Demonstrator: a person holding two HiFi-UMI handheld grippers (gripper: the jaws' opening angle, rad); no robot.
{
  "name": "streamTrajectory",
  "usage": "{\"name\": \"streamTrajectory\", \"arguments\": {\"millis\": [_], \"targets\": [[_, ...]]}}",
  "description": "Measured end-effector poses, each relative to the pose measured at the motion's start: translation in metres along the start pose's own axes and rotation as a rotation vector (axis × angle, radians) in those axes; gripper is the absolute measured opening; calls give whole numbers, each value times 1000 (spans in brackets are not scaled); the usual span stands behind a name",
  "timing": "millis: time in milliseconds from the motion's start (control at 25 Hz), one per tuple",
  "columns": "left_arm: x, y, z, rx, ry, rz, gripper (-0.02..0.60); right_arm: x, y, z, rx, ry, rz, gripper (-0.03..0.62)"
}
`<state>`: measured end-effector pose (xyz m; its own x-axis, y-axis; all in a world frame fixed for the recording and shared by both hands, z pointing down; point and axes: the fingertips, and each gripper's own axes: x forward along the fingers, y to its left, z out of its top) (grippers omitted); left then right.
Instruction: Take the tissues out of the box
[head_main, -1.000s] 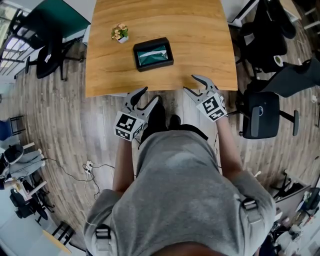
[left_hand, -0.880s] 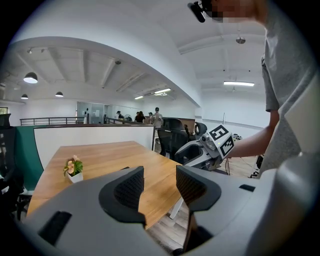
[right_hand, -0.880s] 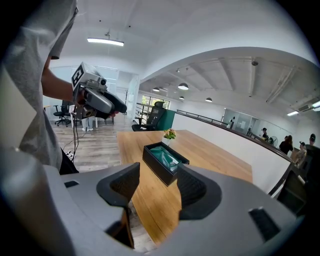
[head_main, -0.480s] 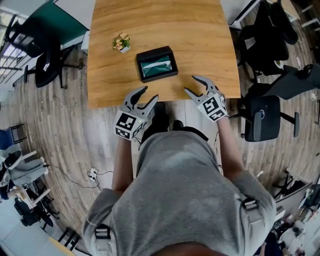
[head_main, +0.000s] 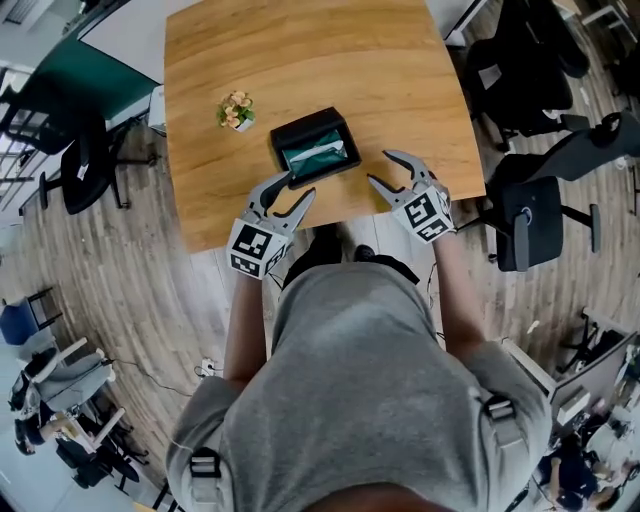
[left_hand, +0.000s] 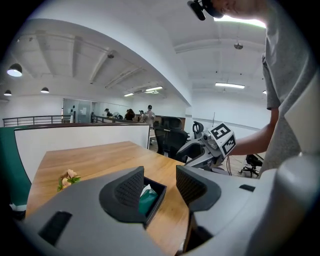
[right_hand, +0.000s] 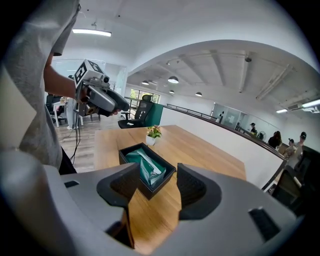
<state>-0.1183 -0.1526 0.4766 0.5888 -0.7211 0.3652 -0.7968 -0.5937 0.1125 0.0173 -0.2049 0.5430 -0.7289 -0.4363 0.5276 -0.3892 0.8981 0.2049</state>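
Head view, centre: my left gripper (head_main: 300, 187) and right gripper (head_main: 380, 167), both spread and empty, hover near the black rectangular box (head_main: 312, 124) of green-wrapped tissues (head_main: 318, 155). Left gripper view: a skewed reach could shove the box. Right gripper view: I might pinch its wall instead

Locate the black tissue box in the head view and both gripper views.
Head view: black tissue box near the table's front edge, centre.
Left gripper view: low centre, between the jaws, partly behind one.
Right gripper view: centre, just above the jaws' gap.
Shared landmark: small potted plant beside the box, in all three.
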Motion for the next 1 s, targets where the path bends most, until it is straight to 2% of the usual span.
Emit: {"name": "streamTrajectory", "arguments": {"millis": [400, 600, 1000], "targets": [[11, 42, -5, 80, 34, -101, 207, 24, -9, 9, 50, 34, -108, 239], [14, 51, -12, 81, 59, -129, 207, 32, -2, 2, 75, 58, -112, 239], [33, 61, -11, 79, 78, -138, 207, 47, -19, 3, 85, 54, -102, 239]]}}
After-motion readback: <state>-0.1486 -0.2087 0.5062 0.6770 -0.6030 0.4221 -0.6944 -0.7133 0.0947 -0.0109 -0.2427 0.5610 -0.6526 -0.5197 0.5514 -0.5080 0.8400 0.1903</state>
